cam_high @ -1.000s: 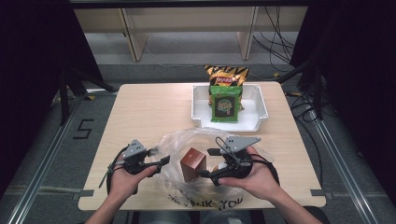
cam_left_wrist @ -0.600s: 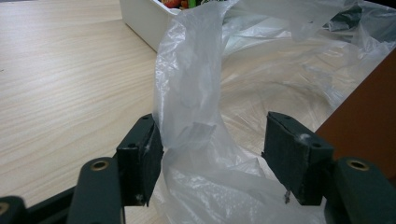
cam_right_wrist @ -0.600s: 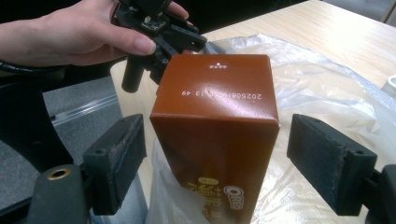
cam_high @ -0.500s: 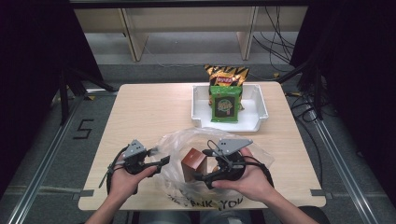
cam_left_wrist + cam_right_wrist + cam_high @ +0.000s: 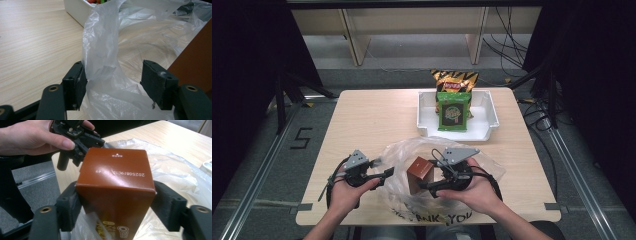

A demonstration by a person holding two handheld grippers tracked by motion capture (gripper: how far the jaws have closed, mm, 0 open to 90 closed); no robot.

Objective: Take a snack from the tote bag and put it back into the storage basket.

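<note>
A brown carton (image 5: 419, 172) stands upright inside the mouth of a clear plastic bag (image 5: 412, 150) near the table's front edge. My right gripper (image 5: 426, 181) reaches in from the right; its jaws have just been closing and its pads now sit against both sides of the carton (image 5: 115, 182). In its own view the right gripper (image 5: 115, 202) holds the carton just under its top. My left gripper (image 5: 388, 174) is left of the bag, open. A strip of the bag (image 5: 102, 45) hangs between the jaws of the left gripper (image 5: 112, 82), against one pad.
A white tray (image 5: 484, 132) at the back right holds a green snack packet (image 5: 453, 111); a yellow and black chip bag (image 5: 454, 80) leans behind it. Bare wooden table (image 5: 372, 115) lies to the left. The front edge is close under both hands.
My right gripper has moved left from beside the carton until its jaws are around it. The left gripper and the bag have stayed where they were.
</note>
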